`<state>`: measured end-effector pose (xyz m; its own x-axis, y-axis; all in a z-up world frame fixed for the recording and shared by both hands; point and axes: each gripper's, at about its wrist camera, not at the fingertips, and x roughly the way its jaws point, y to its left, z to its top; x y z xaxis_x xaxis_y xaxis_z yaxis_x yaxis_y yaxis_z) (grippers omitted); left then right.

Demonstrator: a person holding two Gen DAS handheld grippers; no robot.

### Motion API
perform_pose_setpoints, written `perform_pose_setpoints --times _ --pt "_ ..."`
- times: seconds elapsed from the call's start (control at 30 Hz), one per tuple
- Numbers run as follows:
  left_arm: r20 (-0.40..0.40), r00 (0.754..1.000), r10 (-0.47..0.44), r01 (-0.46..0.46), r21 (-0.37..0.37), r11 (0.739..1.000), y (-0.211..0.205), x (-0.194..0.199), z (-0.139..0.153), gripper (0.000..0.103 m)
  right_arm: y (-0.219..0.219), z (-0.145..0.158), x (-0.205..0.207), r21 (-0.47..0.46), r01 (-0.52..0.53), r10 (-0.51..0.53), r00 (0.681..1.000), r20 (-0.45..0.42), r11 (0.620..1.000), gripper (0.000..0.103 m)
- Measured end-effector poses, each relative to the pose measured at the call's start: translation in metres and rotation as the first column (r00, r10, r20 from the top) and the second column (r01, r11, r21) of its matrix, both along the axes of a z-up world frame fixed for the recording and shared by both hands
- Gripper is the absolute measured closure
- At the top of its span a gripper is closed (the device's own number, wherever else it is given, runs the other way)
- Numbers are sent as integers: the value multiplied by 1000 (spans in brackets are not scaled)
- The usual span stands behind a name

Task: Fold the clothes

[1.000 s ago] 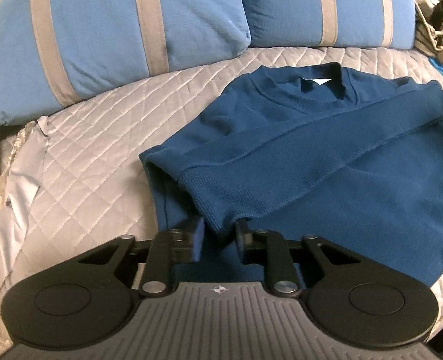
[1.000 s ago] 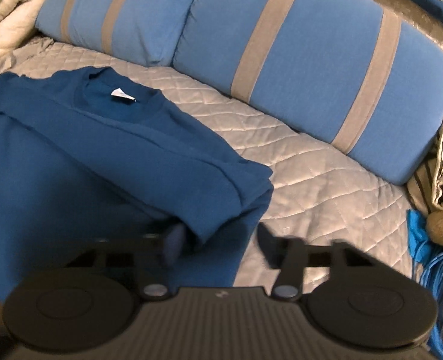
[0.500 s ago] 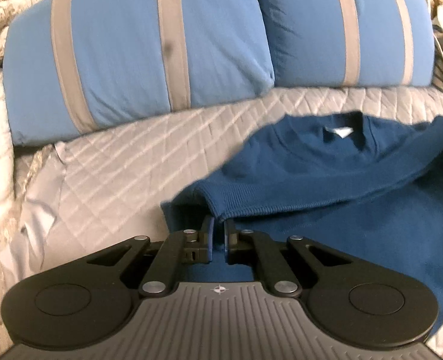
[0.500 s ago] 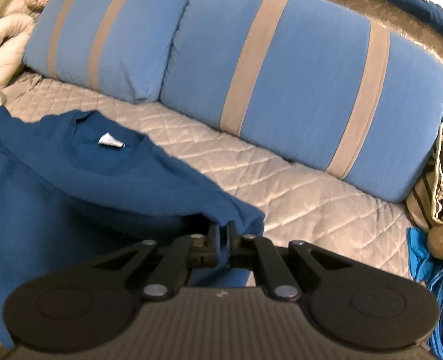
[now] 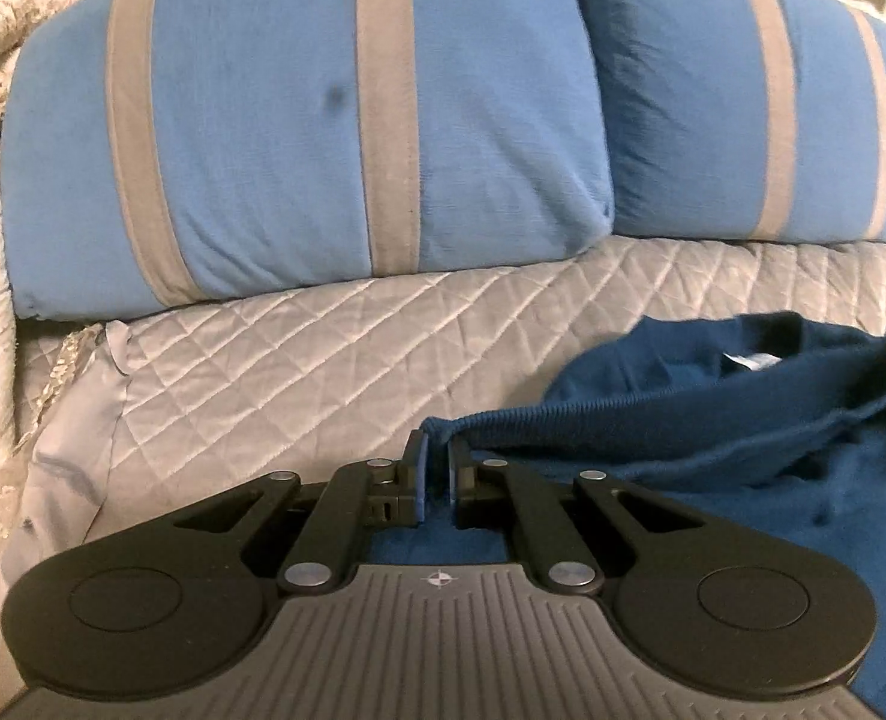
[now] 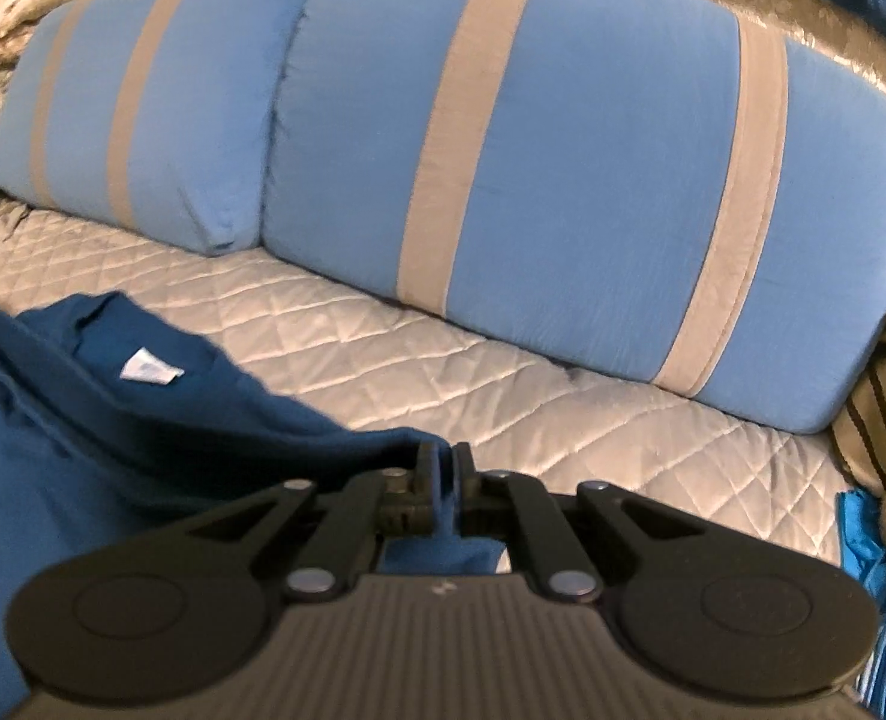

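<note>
Now both grippers are clamped down on cloth. The left gripper (image 5: 437, 468) has its jaws pinched on the ribbed bottom hem of the dark blue sweater (image 5: 712, 438), right at that hem's left end, and the right gripper (image 6: 443, 474) is pinched on the opposite end of the same lifted edge. So the sweater (image 6: 143, 414) hangs and drapes between the two, on the grey quilted bed cover (image 5: 323, 354), with most of its body spread toward the near edge of the bed. Its collar, with the white label (image 6: 149, 369) showing inside, lies farther up toward the two blue striped pillows (image 5: 299, 138) at the head edge. That is the relation that counts: the held hem runs crosswise, side to side between the two grippers, and the collar sits ahead of it, toward the pillows, to the right of the left gripper and to the left of the right one. Neither hand looks nearer; each has its own corner, so the fold seems to call for both travelling together to bring the hem up to the collar. My read is a bottom-to-top fold under way, hem raised but not yet laid down. If one side leads, the edge will likely land skewed.
</note>
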<state>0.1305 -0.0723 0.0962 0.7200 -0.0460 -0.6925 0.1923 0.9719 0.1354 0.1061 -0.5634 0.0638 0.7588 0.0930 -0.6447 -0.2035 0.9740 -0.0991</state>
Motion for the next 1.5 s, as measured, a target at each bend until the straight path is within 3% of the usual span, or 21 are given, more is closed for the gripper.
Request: perform_pose_setpoints --times 0.3,0.37,0.4,0.43,0.47,0.57,0.67,1.13,1.27,1.5 --pt "-10 998 64 -65 -43 997 6 36 -20 93 2 -24 47 19 74 -73 996 -43 997 97" --pt "-4 996 84 -84 -54 995 7 40 -22 93 3 -27 52 10 111 -111 993 -30 994 62" --pt "-7 996 91 -91 -62 994 7 42 -21 92 3 -27 54 9 127 -127 992 -19 992 52" --pt "-9 995 97 -97 -71 993 8 43 -21 87 3 -26 54 15 136 -136 991 -10 991 29" --pt "-8 995 104 -105 -73 992 8 44 -20 75 3 -25 52 27 138 -138 990 8 990 14" --pt "36 993 115 -112 -64 992 9 38 -15 50 6 -21 45 23 123 -124 992 41 992 2" --pt "79 990 117 -112 -65 992 11 31 -9 32 8 -19 40 18 111 -112 993 32 994 0" --pt "-11 1000 27 -28 -45 999 6 7 -5 32 27 -23 10 -56 45 -48 997 -55 997 0" --pt "-61 998 16 -16 -14 1000 1 16 -15 32 30 -30 9 -57 37 -42 995 -91 998 0" --pt "-123 992 37 -43 -41 998 0 45 -37 32 31 -51 25 -18 20 -23 984 -178 1000 0"
